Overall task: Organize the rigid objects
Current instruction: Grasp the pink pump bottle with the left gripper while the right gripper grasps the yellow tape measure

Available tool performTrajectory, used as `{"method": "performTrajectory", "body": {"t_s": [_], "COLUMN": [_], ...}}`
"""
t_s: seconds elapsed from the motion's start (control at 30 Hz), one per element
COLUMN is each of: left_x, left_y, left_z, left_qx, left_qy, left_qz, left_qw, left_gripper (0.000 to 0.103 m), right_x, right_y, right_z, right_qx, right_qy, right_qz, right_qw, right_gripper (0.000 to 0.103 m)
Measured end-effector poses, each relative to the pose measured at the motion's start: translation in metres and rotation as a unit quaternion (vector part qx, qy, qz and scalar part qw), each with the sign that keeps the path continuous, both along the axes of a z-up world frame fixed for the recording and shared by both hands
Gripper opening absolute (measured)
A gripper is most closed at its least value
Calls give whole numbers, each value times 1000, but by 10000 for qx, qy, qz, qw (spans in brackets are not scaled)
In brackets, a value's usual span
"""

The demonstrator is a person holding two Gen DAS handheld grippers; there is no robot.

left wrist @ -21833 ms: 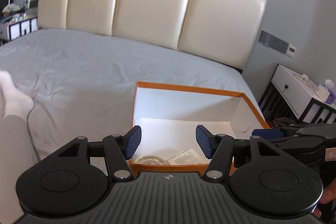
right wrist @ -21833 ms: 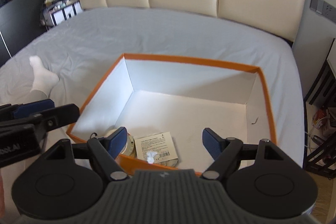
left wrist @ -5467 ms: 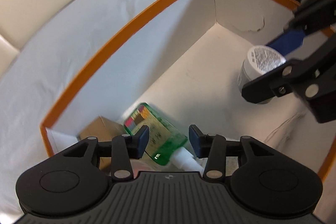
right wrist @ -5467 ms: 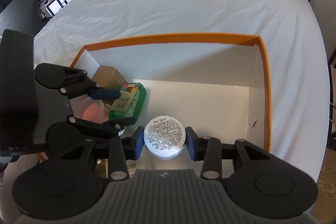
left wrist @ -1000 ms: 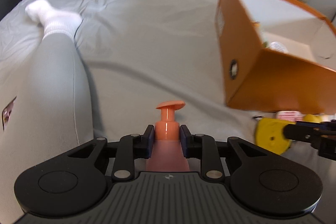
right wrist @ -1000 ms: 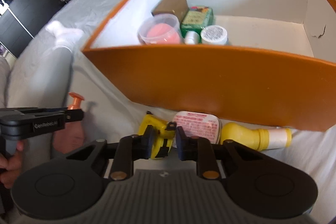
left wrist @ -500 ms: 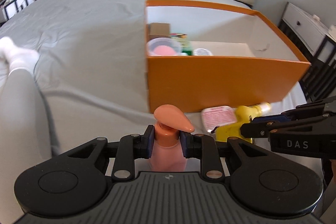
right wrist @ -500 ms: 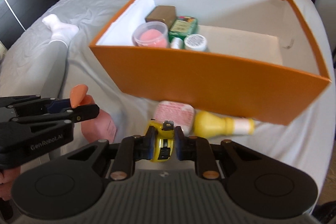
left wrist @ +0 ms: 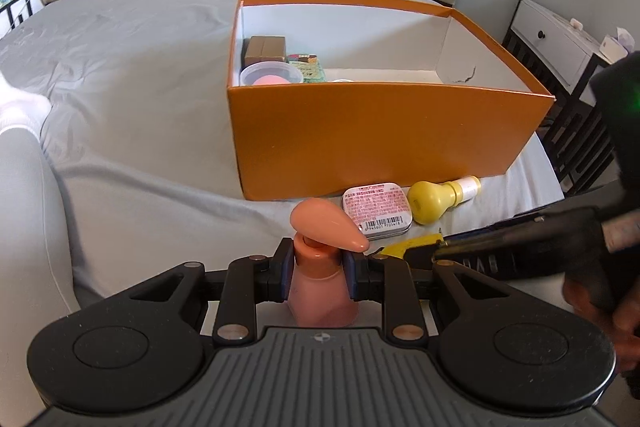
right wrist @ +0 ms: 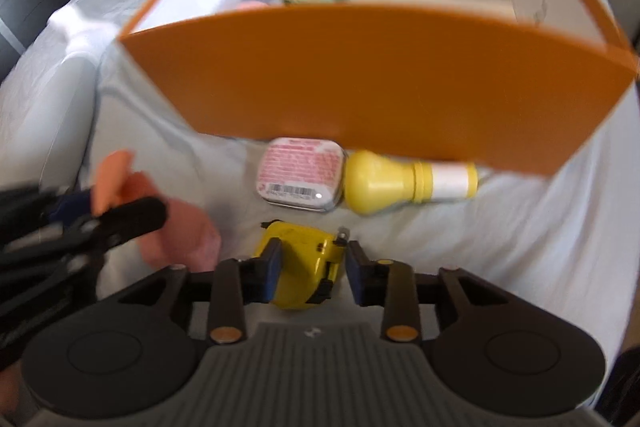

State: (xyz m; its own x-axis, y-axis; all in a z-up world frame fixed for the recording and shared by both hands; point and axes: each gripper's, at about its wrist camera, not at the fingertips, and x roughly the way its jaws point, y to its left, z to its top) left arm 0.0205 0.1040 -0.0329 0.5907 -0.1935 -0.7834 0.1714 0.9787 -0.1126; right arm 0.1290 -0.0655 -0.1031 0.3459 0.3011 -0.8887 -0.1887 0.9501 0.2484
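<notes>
My left gripper (left wrist: 318, 277) is shut on the neck of a peach pump bottle (left wrist: 322, 289), held upright in front of the orange box (left wrist: 380, 135); the bottle also shows in the right wrist view (right wrist: 184, 231). My right gripper (right wrist: 314, 273) has its jaws apart around a yellow tape measure (right wrist: 300, 273) on the sheet; its right pad does not touch it. A pink-labelled tin (left wrist: 376, 209) and a yellow bulb-shaped bottle (left wrist: 434, 199) lie by the box's near wall. The tape measure shows in the left wrist view (left wrist: 412, 243).
The box holds a brown carton (left wrist: 265, 49), a green packet (left wrist: 306, 67) and a clear tub with a pink puff (left wrist: 270, 75). A grey-trousered leg (left wrist: 28, 227) lies left. A white nightstand (left wrist: 556, 39) stands right of the bed.
My right gripper has dropped toward the sheet and its jaws have opened around the tape measure. My left gripper still holds the pump bottle and has come a little nearer the box.
</notes>
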Motion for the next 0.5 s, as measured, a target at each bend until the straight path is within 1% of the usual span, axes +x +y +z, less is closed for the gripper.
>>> {"method": "performTrajectory", "body": {"t_s": [0.07,0.1,0.13,0.17,0.23,0.3,0.33,0.37,0.4,0.43,0.5], "left_x": [0,-1,-1,-1,-2,-3,-3,-4,-4,-5,-5], "left_y": [2,2,1,1,2,4,5,5,6,7,8], "left_z": [0,0,0,0,-1,-1,-1,-2,-2,-2,-2], "left_qx": [-29,-28,-22,-20,-41,-75,-89,-99,-116,-134,-161], "left_qy": [-2,-9,-16,-22,-26,-34,-39,-36,-34,-30,-24], "left_qz": [16,14,5,-3,6,23,27,33,43,59,83], "left_qw": [10000,10000,10000,10000,10000,10000,9999,9999,9999,9999,9998], "left_gripper": [29,29,29,29,29,29,29,29,29,29,29], "right_x": [7,10,12,14,14,13,12,11,10,9,7], "right_y": [-6,-10,-12,-14,-13,-11,-12,-14,-17,-20,-27], "right_z": [-7,-11,-15,-20,-25,-24,-23,-20,-18,-15,-9], "right_qx": [219,350,482,602,638,646,677,695,756,846,1051], "right_qy": [177,306,427,545,582,551,558,553,534,557,616], "right_qz": [-210,-313,-379,-405,-413,-459,-494,-571,-638,-690,-766], "right_qw": [9994,9984,9972,9959,9954,9953,9949,9944,9937,9925,9896], "right_gripper": [40,44,51,55,56,51,46,38,34,28,26]}}
